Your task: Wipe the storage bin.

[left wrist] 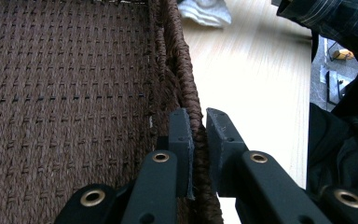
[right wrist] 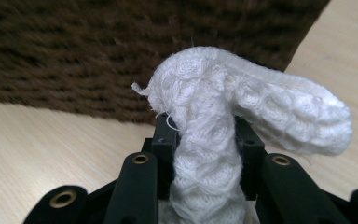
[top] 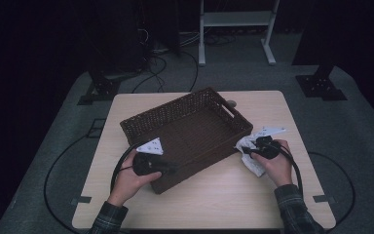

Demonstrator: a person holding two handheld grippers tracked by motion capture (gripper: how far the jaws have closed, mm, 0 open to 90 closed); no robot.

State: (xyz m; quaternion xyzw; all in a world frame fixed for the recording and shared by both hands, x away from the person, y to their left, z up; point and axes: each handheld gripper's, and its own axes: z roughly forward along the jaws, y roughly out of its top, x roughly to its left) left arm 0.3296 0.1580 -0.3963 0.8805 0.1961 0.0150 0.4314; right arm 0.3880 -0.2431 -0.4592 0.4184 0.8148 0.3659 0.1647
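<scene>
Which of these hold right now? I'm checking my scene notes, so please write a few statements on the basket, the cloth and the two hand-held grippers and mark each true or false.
1. The left hand-held gripper is clamped on the basket wall. True.
2. The white cloth lies inside the basket. False: it is outside, by the basket's right side, in the right hand-held gripper.
3. The right hand-held gripper is shut on the cloth. True.
4. The basket is full of things. False: its woven floor is bare.
5. The basket stands on the floor. False: it stands on the table.
</scene>
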